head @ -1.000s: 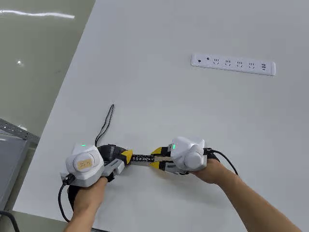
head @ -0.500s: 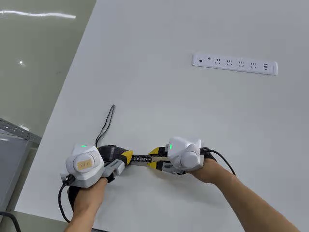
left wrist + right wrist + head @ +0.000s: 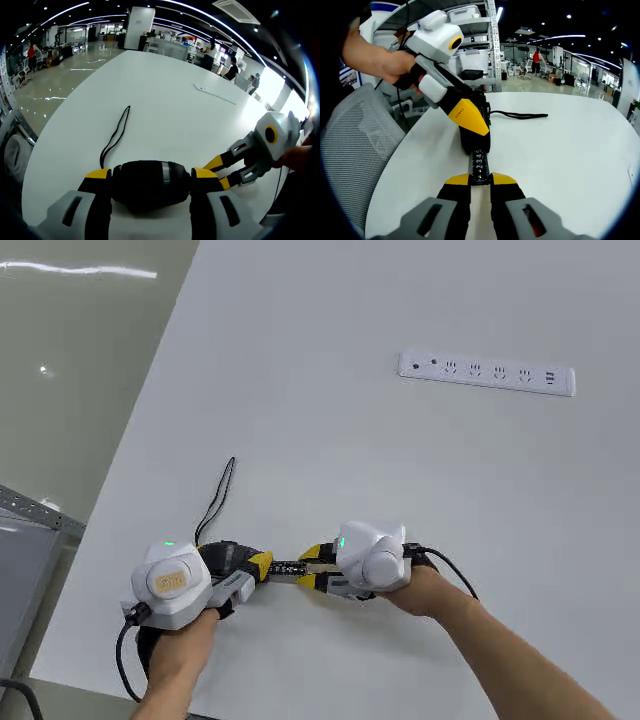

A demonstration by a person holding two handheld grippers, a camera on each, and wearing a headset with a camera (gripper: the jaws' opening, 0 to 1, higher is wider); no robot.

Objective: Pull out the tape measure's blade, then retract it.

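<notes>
A black tape measure (image 3: 150, 184) lies on the white table near its front left edge, and my left gripper (image 3: 255, 571) is shut on its body. A short length of blade (image 3: 478, 162) with printed numbers runs from the case (image 3: 474, 120) to my right gripper (image 3: 480, 181), which is shut on the blade's end. In the head view the blade (image 3: 287, 567) spans the small gap between the two grippers, with the right gripper (image 3: 312, 567) close to the case (image 3: 228, 555). The tape's black wrist strap (image 3: 217, 497) trails away across the table.
A white power strip (image 3: 486, 372) lies far back on the right of the table (image 3: 330, 410). The table's left edge runs diagonally beside a glossy floor. A grey mesh chair (image 3: 355, 160) stands by the near edge in the right gripper view.
My right gripper has moved left toward the case, so the exposed blade is shorter. The left gripper and case have stayed put.
</notes>
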